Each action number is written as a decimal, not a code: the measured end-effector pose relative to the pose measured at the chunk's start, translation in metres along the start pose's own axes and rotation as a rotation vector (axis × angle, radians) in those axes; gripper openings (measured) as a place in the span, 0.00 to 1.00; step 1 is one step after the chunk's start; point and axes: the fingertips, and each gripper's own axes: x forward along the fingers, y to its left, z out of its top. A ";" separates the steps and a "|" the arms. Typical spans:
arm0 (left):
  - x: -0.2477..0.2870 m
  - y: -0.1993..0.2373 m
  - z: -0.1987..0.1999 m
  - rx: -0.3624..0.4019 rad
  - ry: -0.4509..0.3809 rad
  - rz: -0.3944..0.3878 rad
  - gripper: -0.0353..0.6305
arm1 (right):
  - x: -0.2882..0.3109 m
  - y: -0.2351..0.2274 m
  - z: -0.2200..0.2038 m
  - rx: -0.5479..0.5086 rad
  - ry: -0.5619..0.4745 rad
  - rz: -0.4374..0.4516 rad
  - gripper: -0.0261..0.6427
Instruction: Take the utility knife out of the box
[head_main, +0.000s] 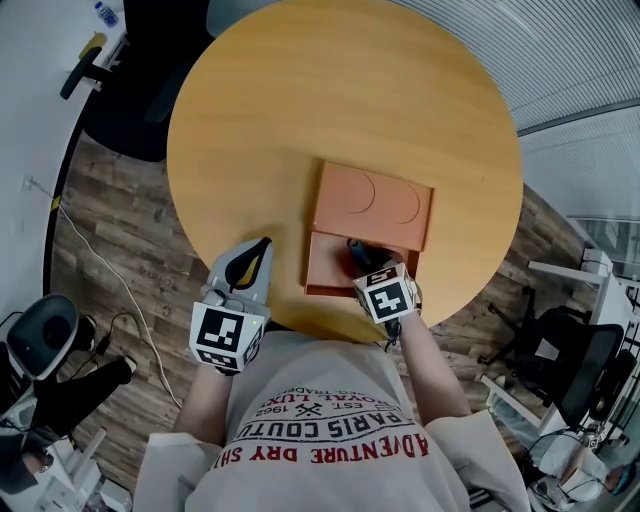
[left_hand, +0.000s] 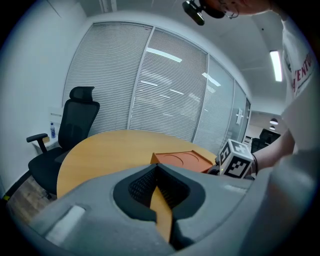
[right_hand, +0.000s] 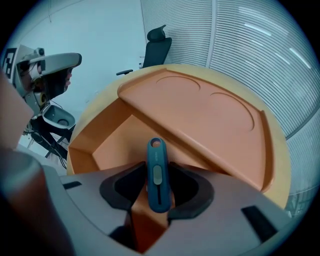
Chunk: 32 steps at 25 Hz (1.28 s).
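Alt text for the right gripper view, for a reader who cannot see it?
A dark blue plastic utility knife lies in an open orange box between the right gripper's open jaws. Its lid lies folded back on a round wooden table.

Grey tongs (head_main: 260, 246) (head_main: 357, 250), marker cubes (head_main: 226, 337) (head_main: 388, 296) — white printed T-shirt (head_main: 320, 425)

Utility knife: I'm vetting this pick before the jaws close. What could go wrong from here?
1. The utility knife lies between the right gripper's open jaws, ungripped; an off-centre close might twist the slim handle out.
2. The lid overhangs the box just beyond the knife; a lift could catch it.
3. The left gripper hangs shut, away from the box, so the box may shift.
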 end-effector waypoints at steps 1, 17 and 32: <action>0.000 0.000 0.000 0.000 -0.001 0.000 0.05 | 0.000 0.000 0.000 0.004 0.001 0.003 0.28; -0.018 -0.002 0.006 0.025 -0.035 0.011 0.05 | -0.007 0.005 -0.001 -0.017 -0.013 -0.008 0.24; -0.047 -0.024 0.025 0.076 -0.115 0.026 0.05 | -0.080 0.022 0.026 -0.027 -0.224 -0.034 0.24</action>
